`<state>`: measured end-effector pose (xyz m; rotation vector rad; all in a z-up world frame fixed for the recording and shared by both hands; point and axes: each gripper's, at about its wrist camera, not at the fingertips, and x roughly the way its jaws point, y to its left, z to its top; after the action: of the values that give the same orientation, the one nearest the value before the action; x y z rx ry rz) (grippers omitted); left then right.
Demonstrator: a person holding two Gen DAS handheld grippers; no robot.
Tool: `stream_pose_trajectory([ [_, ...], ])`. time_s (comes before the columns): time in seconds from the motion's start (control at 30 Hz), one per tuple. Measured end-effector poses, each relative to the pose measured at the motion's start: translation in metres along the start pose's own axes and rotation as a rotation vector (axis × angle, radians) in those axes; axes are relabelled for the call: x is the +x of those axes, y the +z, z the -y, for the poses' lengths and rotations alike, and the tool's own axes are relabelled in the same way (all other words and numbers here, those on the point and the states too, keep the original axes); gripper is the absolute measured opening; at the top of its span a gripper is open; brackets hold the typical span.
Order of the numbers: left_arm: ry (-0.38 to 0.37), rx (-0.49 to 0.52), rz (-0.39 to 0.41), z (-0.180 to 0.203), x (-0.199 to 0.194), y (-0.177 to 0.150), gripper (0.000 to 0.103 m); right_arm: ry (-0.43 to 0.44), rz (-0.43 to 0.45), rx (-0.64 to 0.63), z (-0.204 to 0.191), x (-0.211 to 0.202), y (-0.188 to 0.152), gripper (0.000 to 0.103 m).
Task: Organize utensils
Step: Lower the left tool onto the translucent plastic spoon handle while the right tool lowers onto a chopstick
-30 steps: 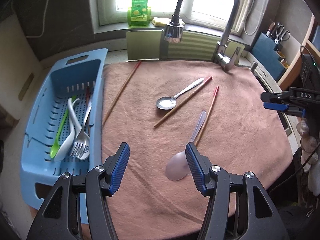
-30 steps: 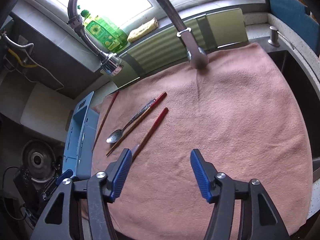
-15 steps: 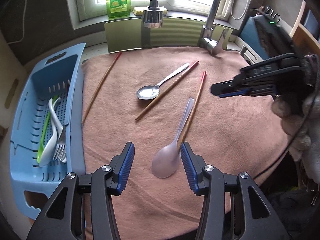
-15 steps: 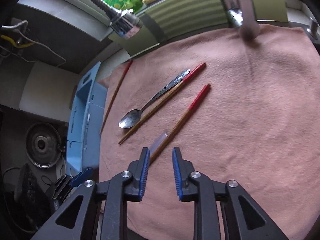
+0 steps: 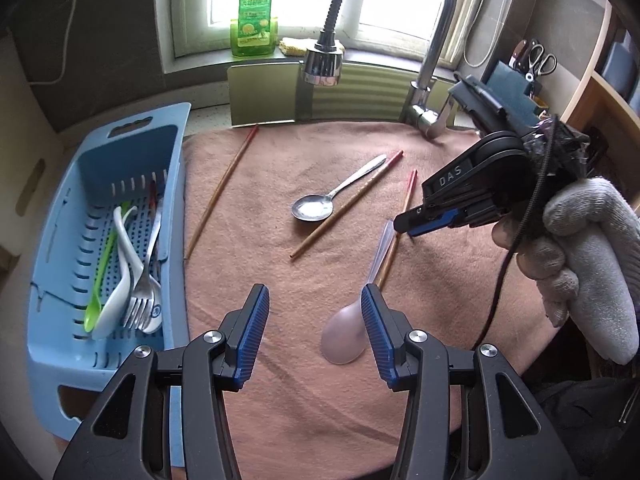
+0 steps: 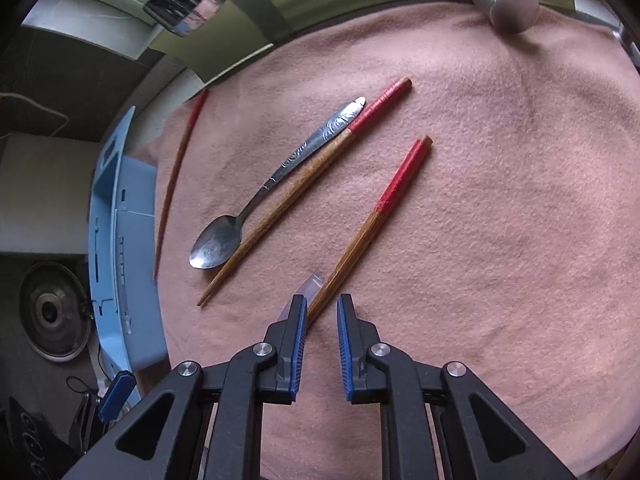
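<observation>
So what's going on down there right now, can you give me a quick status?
Right tool closing around a red-tipped chopstick, not clamped yet. Left tool open, empty, beside the clear plastic spoon. That spoon's handle lies against the chopstick, may snag.

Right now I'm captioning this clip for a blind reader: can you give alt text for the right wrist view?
The right gripper, jaws closing, straddles the thin end of a red-topped chopstick lying on a pink towel, beside a clear plastic spoon handle. Further left lie a metal spoon against a second chopstick, a third chopstick, and a blue basket.
</observation>
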<state>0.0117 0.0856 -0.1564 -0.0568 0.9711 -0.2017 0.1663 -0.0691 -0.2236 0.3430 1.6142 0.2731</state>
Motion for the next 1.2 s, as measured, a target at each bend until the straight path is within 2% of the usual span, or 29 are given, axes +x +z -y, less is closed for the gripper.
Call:
stream_pose_trajectory([
  [0.23,-0.018,-0.03,0.032,-0.015,-0.01,-0.005,0.047,-0.072,-0.032,0.023,-0.011,0.007,0.007,0.014],
  [0.4,-0.017,-0.036,0.046,-0.022,-0.016,-0.007,0.047,-0.144,-0.052,-0.027,-0.022,0.009,0.01,0.014],
  [0.67,-0.015,-0.034,0.057,-0.026,-0.022,-0.006,0.047,-0.183,-0.052,-0.015,-0.024,0.008,0.012,0.014],
  [0.8,-0.018,-0.019,0.06,-0.023,-0.024,-0.004,0.047,-0.244,-0.043,-0.087,-0.044,0.011,0.011,0.014],
  [0.93,-0.016,-0.013,0.064,-0.024,-0.027,-0.005,0.047,-0.309,-0.046,-0.134,-0.045,0.007,0.009,0.014],
  [1.2,-0.02,-0.007,0.046,-0.023,-0.024,-0.006,0.047,-0.273,-0.06,-0.087,-0.034,0.011,0.009,0.017],
])
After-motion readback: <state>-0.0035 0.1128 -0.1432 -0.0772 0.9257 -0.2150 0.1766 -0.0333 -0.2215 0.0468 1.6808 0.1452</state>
